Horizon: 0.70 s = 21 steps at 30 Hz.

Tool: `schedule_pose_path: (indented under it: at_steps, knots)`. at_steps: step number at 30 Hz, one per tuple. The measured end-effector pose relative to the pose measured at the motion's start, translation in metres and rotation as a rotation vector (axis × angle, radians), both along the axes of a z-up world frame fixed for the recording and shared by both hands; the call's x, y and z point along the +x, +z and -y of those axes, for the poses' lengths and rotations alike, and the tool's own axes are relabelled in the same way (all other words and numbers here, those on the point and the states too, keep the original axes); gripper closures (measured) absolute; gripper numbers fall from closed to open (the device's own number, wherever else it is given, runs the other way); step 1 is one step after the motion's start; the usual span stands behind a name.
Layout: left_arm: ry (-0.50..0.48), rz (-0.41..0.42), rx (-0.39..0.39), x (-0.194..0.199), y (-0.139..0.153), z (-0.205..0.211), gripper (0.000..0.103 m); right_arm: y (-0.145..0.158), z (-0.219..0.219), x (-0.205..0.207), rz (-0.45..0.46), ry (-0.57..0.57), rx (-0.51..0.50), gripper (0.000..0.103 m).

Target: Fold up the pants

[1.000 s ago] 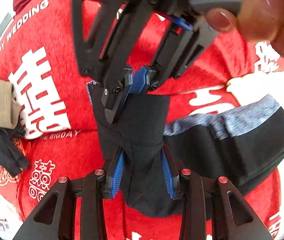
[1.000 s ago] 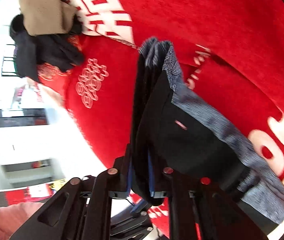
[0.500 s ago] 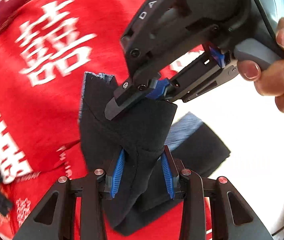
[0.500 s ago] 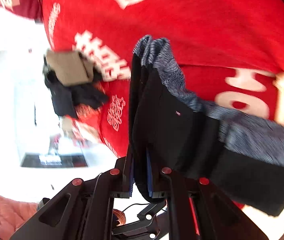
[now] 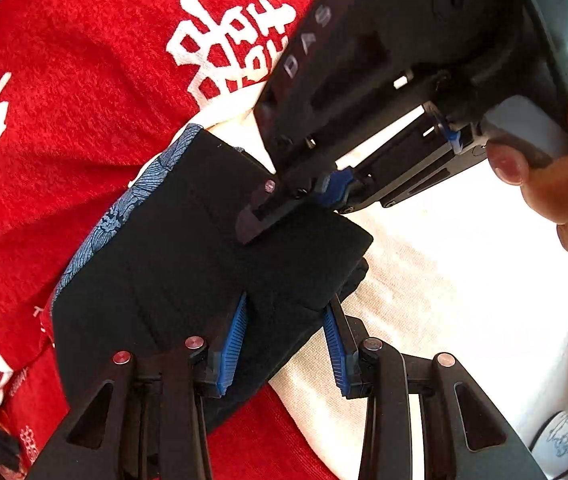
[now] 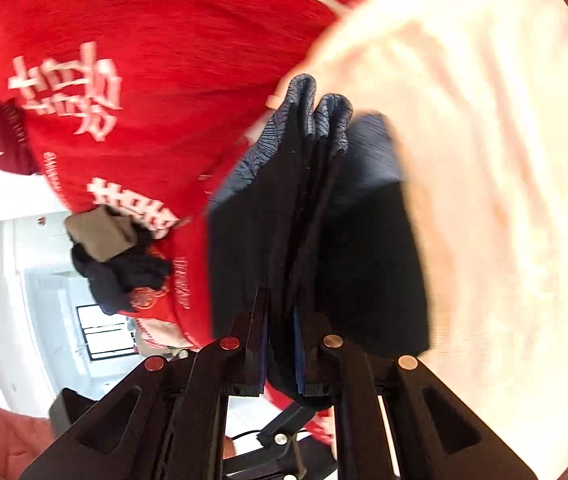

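Observation:
The folded pants are black with a blue-grey patterned waistband and hang as a thick bundle between both grippers. My left gripper has its blue pads on either side of the bundle's lower edge, and its jaws are opening slightly. My right gripper comes in from the upper right, held by a hand, and pinches the bundle's top layer. In the right wrist view the right gripper is shut on several layers of the pants, and the waistband edge points away from the camera.
A red blanket with white characters covers the surface on the left. A white cloth lies to the right, under the bundle's far end. A tan folded garment lies on dark clothes at the blanket's edge.
Both grippers carried the folded pants sideways from over the red blanket to the edge of the white cloth, and both wrists rolled. The bundle stayed gripped throughout.

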State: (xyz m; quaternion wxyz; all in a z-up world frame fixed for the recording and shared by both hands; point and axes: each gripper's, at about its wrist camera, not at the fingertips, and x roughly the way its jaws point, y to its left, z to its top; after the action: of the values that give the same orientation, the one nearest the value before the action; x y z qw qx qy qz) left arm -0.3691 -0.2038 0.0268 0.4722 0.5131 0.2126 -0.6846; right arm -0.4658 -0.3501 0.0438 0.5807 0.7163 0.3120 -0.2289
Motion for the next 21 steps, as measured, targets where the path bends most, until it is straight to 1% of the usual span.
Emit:
schedule_pose_path:
  at_steps: [1, 3, 6, 9, 12, 14, 18, 21]
  knots:
    - [-0.008, 0.008, -0.004, -0.001, 0.000, -0.001, 0.059, -0.006, -0.003, -0.003, 0.012, -0.009, 0.008, 0.091]
    - [-0.018, -0.006, 0.007, 0.002, 0.004, -0.003, 0.046, -0.016, -0.006, -0.007, 0.016, -0.022, -0.001, 0.091]
    - [0.003, -0.042, 0.019, 0.020, 0.021, -0.005, 0.045, -0.019, -0.010, -0.013, -0.004, -0.020, -0.013, 0.089]
    - [0.051, -0.051, 0.013, 0.047, 0.037, -0.005, 0.045, -0.012, -0.010, -0.011, -0.047, 0.007, -0.030, 0.085]
    - [0.144, -0.053, 0.012, 0.084, 0.051, 0.001, 0.045, -0.002, -0.010, -0.004, -0.107, 0.047, -0.050, 0.084]
    - [0.209, -0.042, 0.025, 0.107, 0.052, 0.002, 0.045, 0.003, -0.012, 0.001, -0.159, 0.070, -0.068, 0.082]
    - [0.374, -0.041, 0.101, 0.161, 0.043, 0.009, 0.045, 0.017, -0.015, 0.007, -0.304, 0.097, -0.116, 0.078]
    - [0.476, -0.067, 0.162, 0.193, 0.031, 0.007, 0.045, 0.030, -0.020, 0.012, -0.394, 0.130, -0.156, 0.078]
